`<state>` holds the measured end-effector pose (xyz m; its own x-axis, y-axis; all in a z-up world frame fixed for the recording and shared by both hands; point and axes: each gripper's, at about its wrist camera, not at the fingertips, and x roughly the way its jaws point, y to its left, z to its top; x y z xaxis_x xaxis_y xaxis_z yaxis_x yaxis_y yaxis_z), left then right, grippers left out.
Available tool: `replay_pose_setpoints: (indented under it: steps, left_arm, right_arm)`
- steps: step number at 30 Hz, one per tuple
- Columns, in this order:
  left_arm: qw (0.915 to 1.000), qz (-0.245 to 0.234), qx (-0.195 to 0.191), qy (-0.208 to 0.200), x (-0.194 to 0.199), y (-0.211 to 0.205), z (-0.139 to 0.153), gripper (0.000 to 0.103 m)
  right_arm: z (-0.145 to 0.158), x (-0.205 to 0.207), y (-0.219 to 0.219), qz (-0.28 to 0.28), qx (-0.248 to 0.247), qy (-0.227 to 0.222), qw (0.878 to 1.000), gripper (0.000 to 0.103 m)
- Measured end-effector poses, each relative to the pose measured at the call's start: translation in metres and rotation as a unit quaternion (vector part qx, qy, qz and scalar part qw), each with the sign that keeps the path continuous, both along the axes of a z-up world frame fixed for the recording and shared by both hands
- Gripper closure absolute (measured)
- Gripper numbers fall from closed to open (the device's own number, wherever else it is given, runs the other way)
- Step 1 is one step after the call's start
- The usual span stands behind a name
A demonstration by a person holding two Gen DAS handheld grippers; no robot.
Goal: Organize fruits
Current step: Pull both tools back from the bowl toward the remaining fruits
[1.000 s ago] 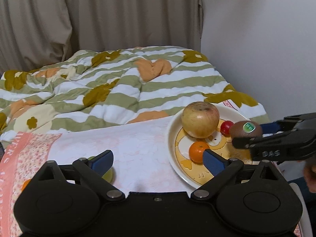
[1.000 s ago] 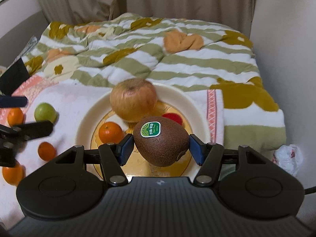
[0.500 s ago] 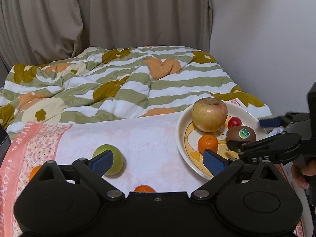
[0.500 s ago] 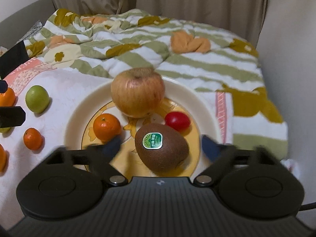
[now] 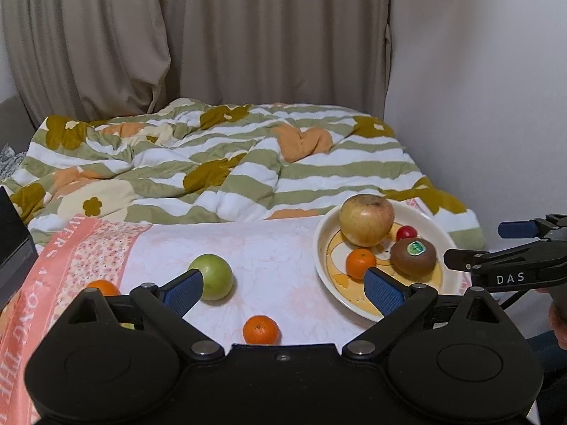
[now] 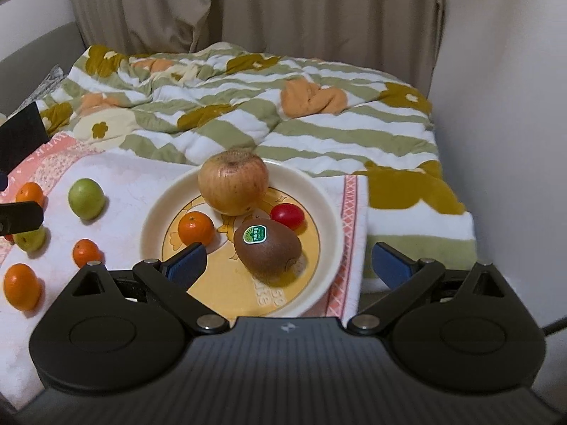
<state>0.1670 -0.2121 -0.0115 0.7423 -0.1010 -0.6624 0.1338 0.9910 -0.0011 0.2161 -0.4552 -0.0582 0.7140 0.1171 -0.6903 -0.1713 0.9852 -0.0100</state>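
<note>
A cream plate point(image 6: 329, 219) point(image 5: 446, 241) holds a big apple point(image 6: 232, 182) point(image 5: 366, 219), a kiwi point(image 6: 267, 251) point(image 5: 413, 256) with a green sticker, a mandarin point(image 6: 195, 227) point(image 5: 360, 264) and a small red tomato point(image 6: 287, 215) point(image 5: 406, 232). My right gripper point(image 6: 288, 265) point(image 5: 478, 244) stands wide open just short of the kiwi, touching nothing. My left gripper point(image 5: 283, 290) is open over the cloth, empty. Left of the plate lie a green fruit point(image 5: 214, 276) point(image 6: 86, 198) and several loose mandarins, one of them point(image 5: 261, 329) between my left fingers' line.
The fruit lies on a white and pink cloth point(image 5: 269, 248) on a bed. A striped flowered duvet point(image 5: 226, 166) is bunched behind it. A wall point(image 5: 478, 106) stands close on the right, curtains at the back. A dark box point(image 5: 14, 244) sits at the far left.
My right gripper opened and left the kiwi on the plate, then drew back and up. My left gripper also pulled back, bringing the green fruit and a mandarin into view.
</note>
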Motion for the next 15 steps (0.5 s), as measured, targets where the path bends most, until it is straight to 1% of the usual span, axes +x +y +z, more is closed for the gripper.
replay_pose_setpoints:
  steps: [4,10,15]
  left_arm:
    - [0.9998,0.013,-0.006,-0.015,-0.022,0.005,0.013,0.004]
    - [0.9984,0.035,-0.001,-0.046,-0.059,0.018,0.034,0.004]
    - [0.9966,0.057,0.005,-0.060,-0.084,0.034,0.046,0.003]
  right_arm:
    - [0.017,-0.021,-0.001,-0.007,0.001,-0.013,1.000,0.000]
    - [0.045,-0.048,0.000,-0.011,0.013,-0.028,0.999,0.000]
    - [0.063,-0.068,0.008,-0.004,0.018,-0.039,0.999,0.000]
